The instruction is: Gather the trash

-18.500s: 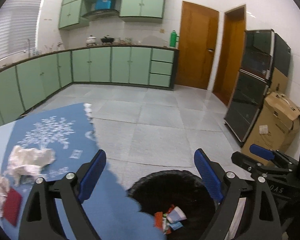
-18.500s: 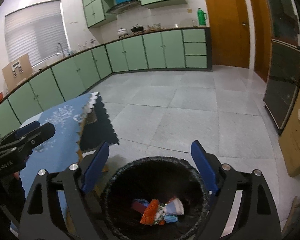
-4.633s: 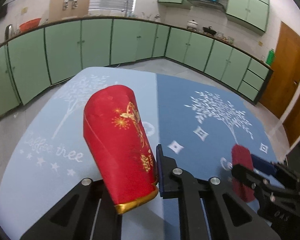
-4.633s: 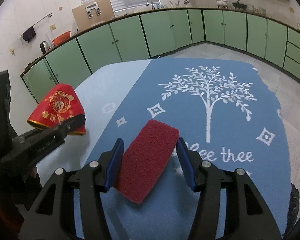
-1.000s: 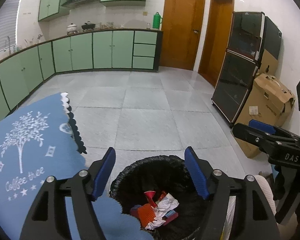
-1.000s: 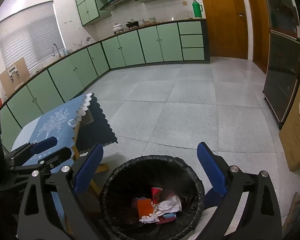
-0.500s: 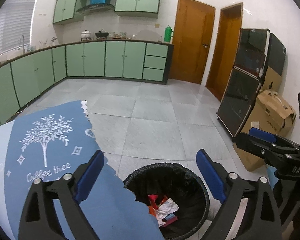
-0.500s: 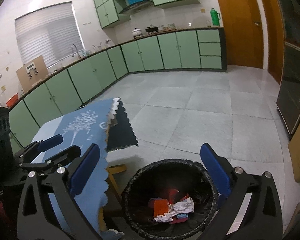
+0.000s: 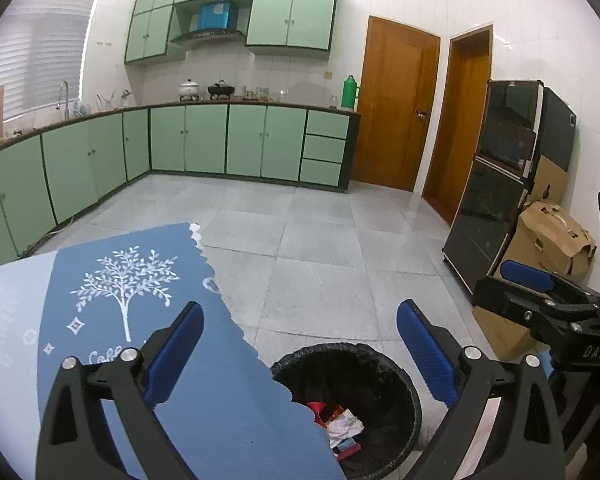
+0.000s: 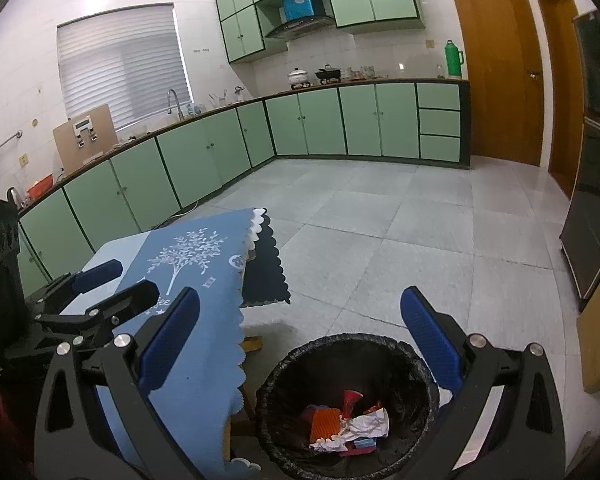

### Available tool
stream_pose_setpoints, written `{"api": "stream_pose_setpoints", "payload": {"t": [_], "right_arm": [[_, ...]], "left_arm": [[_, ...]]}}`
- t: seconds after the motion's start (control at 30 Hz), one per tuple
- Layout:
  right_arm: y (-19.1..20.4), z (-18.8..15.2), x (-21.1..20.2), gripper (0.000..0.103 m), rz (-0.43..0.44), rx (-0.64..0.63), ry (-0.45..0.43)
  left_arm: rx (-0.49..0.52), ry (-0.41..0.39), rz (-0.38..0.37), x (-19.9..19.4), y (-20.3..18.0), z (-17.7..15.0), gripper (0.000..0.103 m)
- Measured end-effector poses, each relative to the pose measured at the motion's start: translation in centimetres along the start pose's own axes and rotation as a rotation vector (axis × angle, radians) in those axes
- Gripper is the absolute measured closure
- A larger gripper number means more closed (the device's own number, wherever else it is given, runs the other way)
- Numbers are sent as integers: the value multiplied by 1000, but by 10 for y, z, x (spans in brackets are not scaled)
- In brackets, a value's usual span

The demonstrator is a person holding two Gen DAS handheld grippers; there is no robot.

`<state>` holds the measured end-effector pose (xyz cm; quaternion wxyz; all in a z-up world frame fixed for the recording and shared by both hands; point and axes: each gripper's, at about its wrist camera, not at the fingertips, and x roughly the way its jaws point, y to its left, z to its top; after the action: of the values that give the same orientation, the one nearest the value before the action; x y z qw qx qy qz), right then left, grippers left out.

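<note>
A black-lined trash bin (image 9: 364,364) (image 10: 348,354) stands on the floor beside the table. Inside lies trash (image 10: 346,426): crumpled white paper, an orange piece and red scraps, also seen in the left wrist view (image 9: 340,426). My left gripper (image 9: 300,344) is open and empty, above the table edge and the bin. My right gripper (image 10: 300,328) is open and empty above the bin. The left gripper shows in the right wrist view (image 10: 100,284) over the table. The right gripper shows in the left wrist view (image 9: 540,288) at the right.
A table with a blue tree-print cloth (image 9: 140,280) (image 10: 192,264) sits left of the bin. Green cabinets (image 9: 204,140) line the far walls. A black cabinet (image 9: 500,192) and a cardboard box (image 9: 548,232) stand at the right. Grey tiled floor (image 9: 332,232) lies beyond.
Both grippers have risen and pulled back from the bin, turning slightly left. More of the table cloth shows. The jaws stay open and empty.
</note>
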<state>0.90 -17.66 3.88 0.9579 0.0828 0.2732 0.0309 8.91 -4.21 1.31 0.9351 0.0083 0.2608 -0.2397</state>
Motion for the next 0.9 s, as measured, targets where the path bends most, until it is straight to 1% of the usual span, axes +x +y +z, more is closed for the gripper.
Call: {"api": "stream_pose_setpoints", "payload": {"t": [0.3,0.9], "right_arm": [[7,1,-3,5,5,-19,-10],[13,2,-1,5,12,-29,-9]], "left_arm": [[1,-28,16,-13,1,6,6],[-6,-33,37,-23,4,6,6]]}}
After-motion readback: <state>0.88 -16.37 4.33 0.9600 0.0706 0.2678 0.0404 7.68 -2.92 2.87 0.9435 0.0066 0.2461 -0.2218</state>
